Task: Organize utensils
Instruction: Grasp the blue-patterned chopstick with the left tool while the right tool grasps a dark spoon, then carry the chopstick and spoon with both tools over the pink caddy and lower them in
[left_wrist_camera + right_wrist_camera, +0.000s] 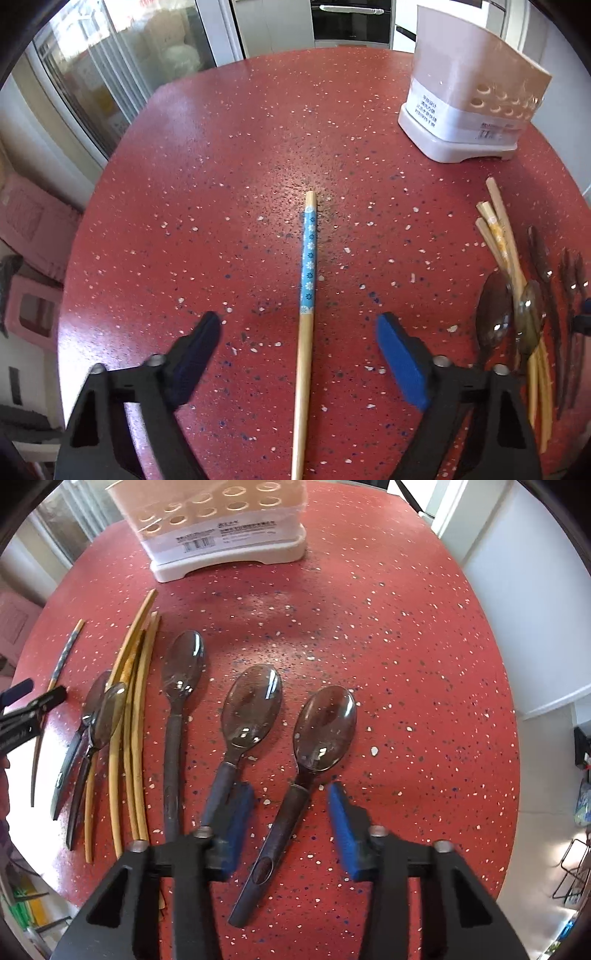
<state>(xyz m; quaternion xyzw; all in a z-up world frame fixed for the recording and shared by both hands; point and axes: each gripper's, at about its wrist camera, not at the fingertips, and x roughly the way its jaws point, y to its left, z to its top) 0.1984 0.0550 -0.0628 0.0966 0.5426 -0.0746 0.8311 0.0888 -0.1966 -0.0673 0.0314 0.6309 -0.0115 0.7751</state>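
A single chopstick, bamboo with a blue band of small white flowers toward its far end, lies flat on the red speckled table, running straight out between the jaws of the left gripper. Those jaws are spread wide and hold nothing; the stick sits roughly midway between the two blue pads, which looks like a deliberate line-up for a pinch on the plain shaft.

Under the right gripper, a smoky translucent spoon with a dark handle lies bowl-forward, its handle passing between jaws that are likewise spread and touching nothing. A second spoon lies just outside the left jaw, its handle partly hidden behind that pad, and a third spoon lies further out on the same side.

Beyond these, a bundle of plain chopsticks lies roughly parallel with two more spoons resting across it, all pointing the same way, seemingly sorted for picking one at a time. Ahead of both pairs of jaws stands the pale utensil holder, perforated near its base and carrying a printed label — the likely destination. Nothing appears to have been lifted yet.
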